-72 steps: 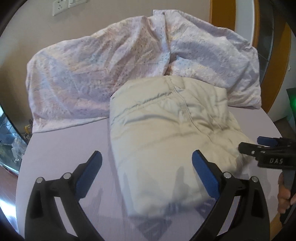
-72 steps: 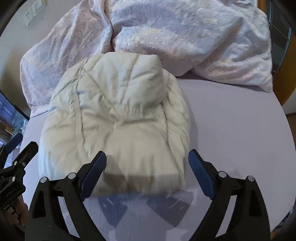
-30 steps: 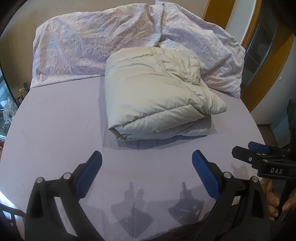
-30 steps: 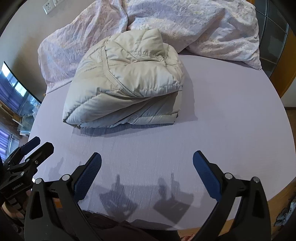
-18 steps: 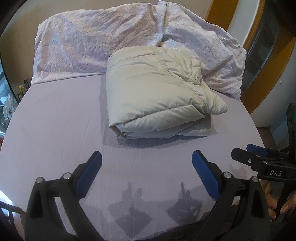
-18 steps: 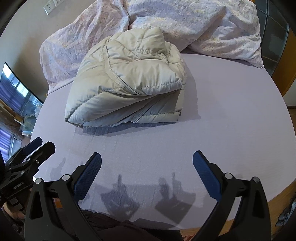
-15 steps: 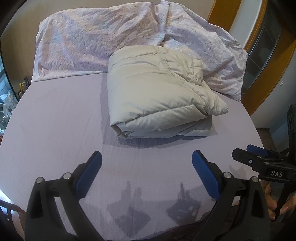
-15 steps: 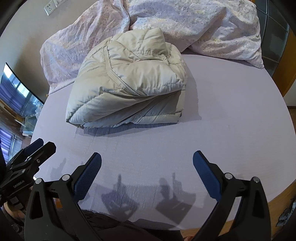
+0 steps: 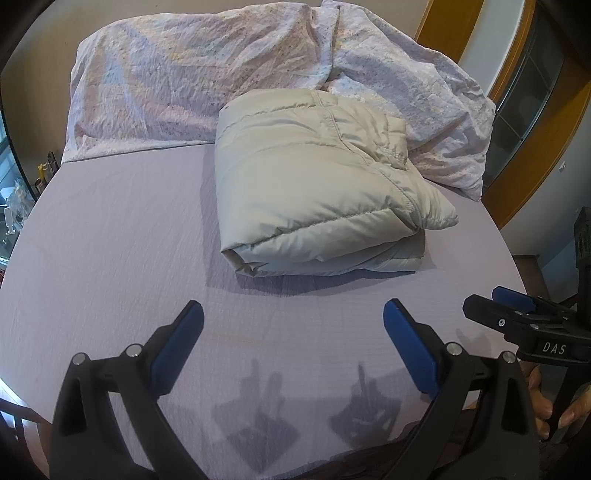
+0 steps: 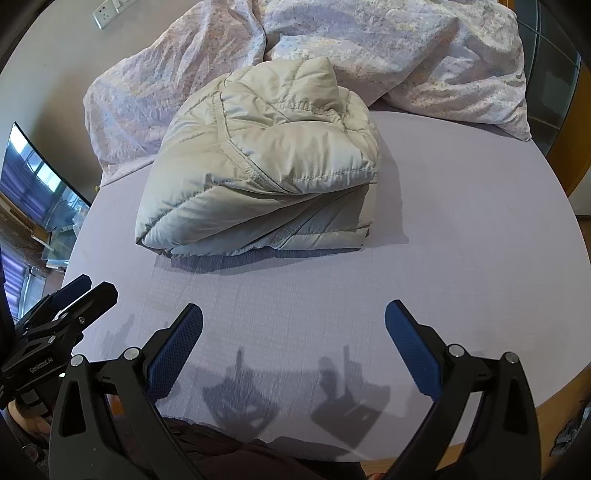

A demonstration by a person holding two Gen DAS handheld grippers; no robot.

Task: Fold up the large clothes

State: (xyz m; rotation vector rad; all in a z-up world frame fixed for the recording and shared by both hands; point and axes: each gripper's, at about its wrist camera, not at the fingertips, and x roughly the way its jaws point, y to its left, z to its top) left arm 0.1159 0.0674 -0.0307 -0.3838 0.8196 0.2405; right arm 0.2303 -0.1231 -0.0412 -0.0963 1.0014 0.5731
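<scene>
A cream puffer jacket (image 9: 317,184) lies folded into a thick bundle on the lilac bed sheet (image 9: 110,240); it also shows in the right wrist view (image 10: 258,173). My left gripper (image 9: 293,317) is open and empty, held back over the sheet near the bed's front edge, apart from the jacket. My right gripper (image 10: 293,317) is open and empty too, also short of the jacket. The right gripper appears at the right of the left wrist view (image 9: 517,317), and the left gripper at the left of the right wrist view (image 10: 74,295).
A crumpled floral duvet (image 9: 221,70) is heaped along the far side of the bed, touching the jacket's back. A wooden door frame (image 9: 535,155) stands to the right. A window (image 10: 33,184) is at the left, a wall socket (image 10: 107,11) behind.
Both grippers have drawn back from the jacket towards the bed's front edge since 2.4 s ago. In the last second they have held nearly still.
</scene>
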